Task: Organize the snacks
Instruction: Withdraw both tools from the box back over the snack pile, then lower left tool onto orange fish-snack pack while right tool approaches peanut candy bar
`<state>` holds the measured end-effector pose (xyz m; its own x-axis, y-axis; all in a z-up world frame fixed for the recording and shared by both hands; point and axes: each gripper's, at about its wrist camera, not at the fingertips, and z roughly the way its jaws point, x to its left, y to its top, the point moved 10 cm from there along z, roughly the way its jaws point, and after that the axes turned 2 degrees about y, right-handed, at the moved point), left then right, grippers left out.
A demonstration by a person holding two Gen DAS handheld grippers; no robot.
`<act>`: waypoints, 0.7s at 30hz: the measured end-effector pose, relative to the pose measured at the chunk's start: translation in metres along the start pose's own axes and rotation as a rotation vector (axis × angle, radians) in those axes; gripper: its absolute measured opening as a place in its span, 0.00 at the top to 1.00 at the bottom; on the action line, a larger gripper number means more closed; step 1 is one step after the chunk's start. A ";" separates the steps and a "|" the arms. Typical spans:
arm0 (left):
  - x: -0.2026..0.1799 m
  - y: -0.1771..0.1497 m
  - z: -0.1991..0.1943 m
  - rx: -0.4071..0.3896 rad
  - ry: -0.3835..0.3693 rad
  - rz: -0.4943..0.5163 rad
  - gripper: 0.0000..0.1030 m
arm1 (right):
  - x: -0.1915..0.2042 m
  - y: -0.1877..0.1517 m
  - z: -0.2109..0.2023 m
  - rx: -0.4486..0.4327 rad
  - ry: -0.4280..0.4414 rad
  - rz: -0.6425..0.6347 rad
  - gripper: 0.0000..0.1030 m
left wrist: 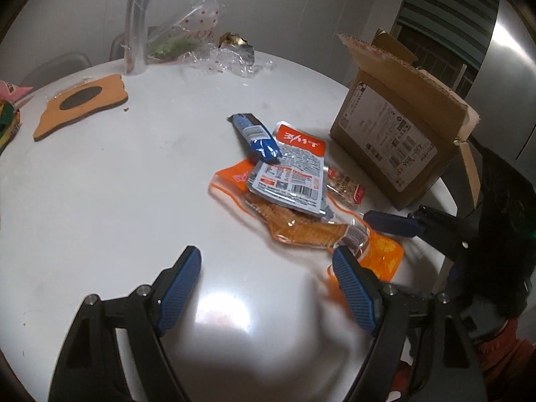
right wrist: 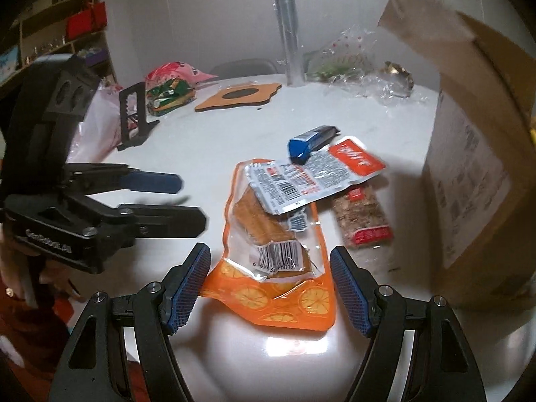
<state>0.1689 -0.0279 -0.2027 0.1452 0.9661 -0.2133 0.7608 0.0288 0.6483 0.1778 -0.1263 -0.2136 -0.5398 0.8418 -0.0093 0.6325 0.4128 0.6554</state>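
The right gripper, jaws apart and empty, straddles the orange pouch's near end; its long axis runs away toward the snack pile.

Home dining table, wall shelves

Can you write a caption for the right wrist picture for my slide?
Open right hand-held gripper over an orange snack pouch, beside a cardboard box.
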 end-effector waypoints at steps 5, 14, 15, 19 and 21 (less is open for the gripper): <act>0.002 0.004 0.003 0.006 0.008 -0.005 0.24 | 0.018 0.001 0.004 -0.012 0.074 0.000 0.29; 0.018 0.005 0.011 0.015 0.062 -0.017 0.24 | 0.054 0.004 0.016 0.005 0.200 -0.054 0.29; 0.019 0.005 0.013 0.018 0.073 -0.011 0.24 | 0.053 0.005 0.014 0.003 0.187 -0.053 0.29; 0.027 0.008 0.017 0.011 0.109 0.000 0.24 | 0.046 0.009 0.000 -0.007 0.150 -0.062 0.29; 0.033 0.008 0.018 0.011 0.143 0.011 0.24 | 0.041 0.008 -0.005 -0.003 0.130 -0.070 0.29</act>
<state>0.1913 -0.0001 -0.2172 0.0623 0.9931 -0.0994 0.7668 0.0161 0.6417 0.1578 -0.0899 -0.2051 -0.6504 0.7584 0.0426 0.5890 0.4681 0.6588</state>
